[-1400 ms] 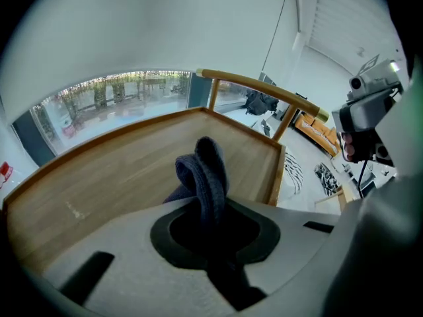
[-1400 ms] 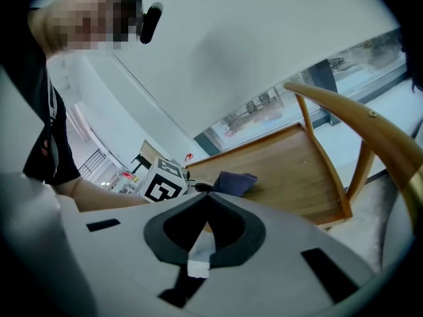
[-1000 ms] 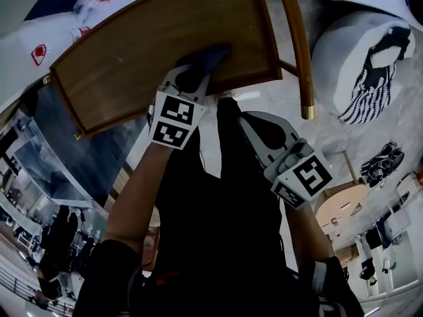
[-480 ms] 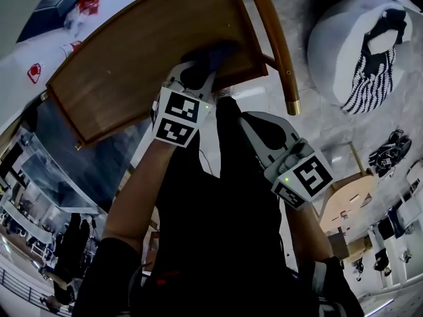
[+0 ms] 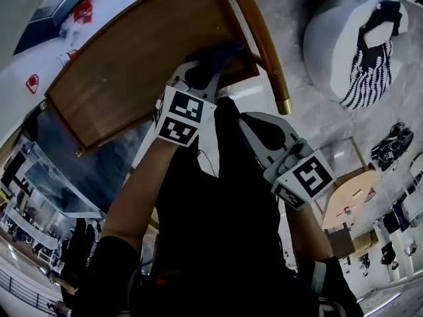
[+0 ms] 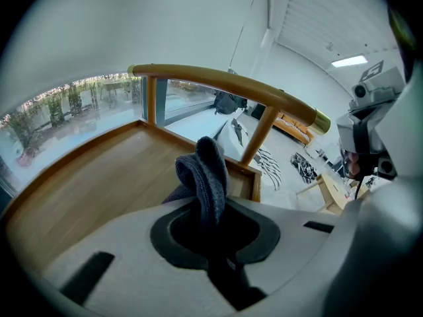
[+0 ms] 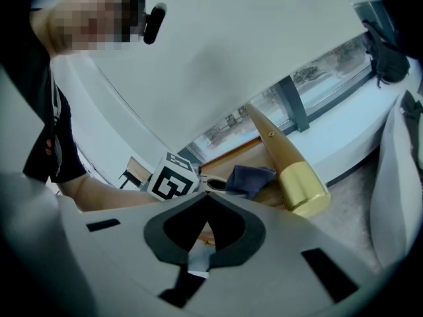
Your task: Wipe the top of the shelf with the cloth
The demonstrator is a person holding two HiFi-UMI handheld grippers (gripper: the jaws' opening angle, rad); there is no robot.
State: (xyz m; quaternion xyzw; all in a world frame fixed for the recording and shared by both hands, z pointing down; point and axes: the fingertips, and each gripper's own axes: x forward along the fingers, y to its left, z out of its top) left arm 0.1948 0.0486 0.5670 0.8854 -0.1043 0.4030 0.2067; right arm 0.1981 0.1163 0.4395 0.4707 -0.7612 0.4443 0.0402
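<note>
I am working at the shelf [image 5: 132, 65], whose wooden top is filling the upper left and centre of the head view. The likeliest fault here is that I am covering only the near right corner and leaving the wide bare boards to the left unwiped.

The raised lip round the top could catch the cloth if I am dragging it too close to the edge. The slanted rail [image 5: 262, 41] with its brass cap is standing just beside that corner, and a sideways sweep could knock my left tongs [image 5: 201, 71] against it.

The cloth [image 5: 221, 55], dark blue, is sitting at that near right corner, pinched in the left tongs' closed jaws. It is bunching upward in the left gripper view, so I judge that little of it may be lying flat, and a light pinch could let it slip out.

My right tongs [image 5: 264, 134] are hanging lower, at the centre right, closed to a narrow slit on nothing.

The shelf's upper edge is running out of the frame, and the left tongs are hiding where cloth is meeting wood.
</note>
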